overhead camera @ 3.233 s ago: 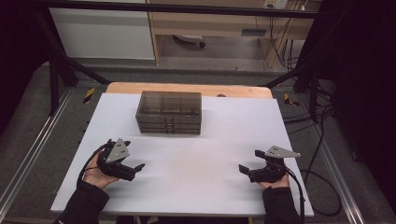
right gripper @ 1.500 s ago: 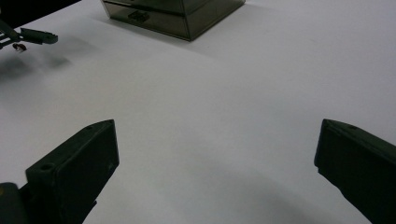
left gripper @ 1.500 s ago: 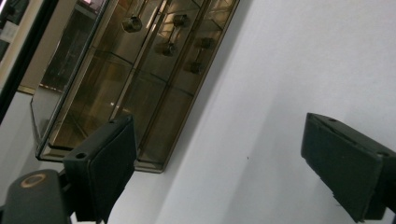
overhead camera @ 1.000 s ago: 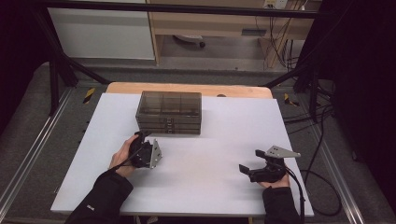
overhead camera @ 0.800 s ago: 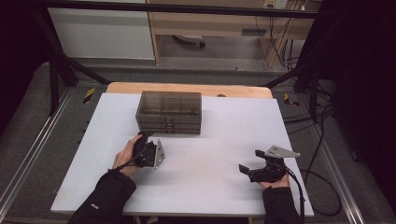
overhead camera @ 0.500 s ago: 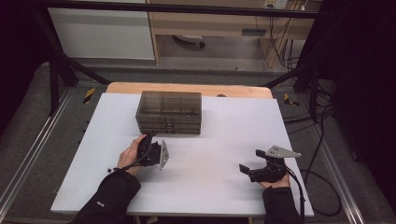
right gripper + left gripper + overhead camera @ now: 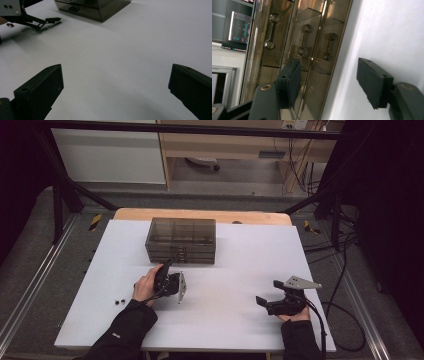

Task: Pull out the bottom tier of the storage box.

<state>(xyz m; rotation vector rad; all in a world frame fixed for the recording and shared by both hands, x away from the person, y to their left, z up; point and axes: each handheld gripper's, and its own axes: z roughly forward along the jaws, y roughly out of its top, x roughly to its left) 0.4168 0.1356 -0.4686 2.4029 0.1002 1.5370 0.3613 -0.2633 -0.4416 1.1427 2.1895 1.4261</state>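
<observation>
A smoky see-through drawer cabinet (image 7: pixel 182 240) stands at the back middle of the white table (image 7: pixel 240 255). My left gripper (image 7: pixel 168 268) lies rolled on its side just in front of the cabinet's lower left drawers, pointing at them. In the left gripper view its jaws (image 7: pixel 332 85) stand open and have just been closing, with nothing pressed between them; the three drawer handles (image 7: pixel 303 40) sit close ahead. My right gripper (image 7: pixel 264 302) rests near the front right, wide open (image 7: pixel 116 92) over bare table. The right gripper view has the left gripper (image 7: pixel 53 19) and the cabinet (image 7: pixel 95 7) far off.
Two small dark bits (image 7: pixel 119 301) lie on the table left of my left hand. A wooden board edge (image 7: pixel 250 216) runs behind the cabinet. Metal rails (image 7: pixel 30 290) and cables (image 7: pixel 340 270) flank the table.
My left hand has left the front left of the table, rolled the gripper on its side and crept right toward the cabinet's front. The right gripper has stayed put.
</observation>
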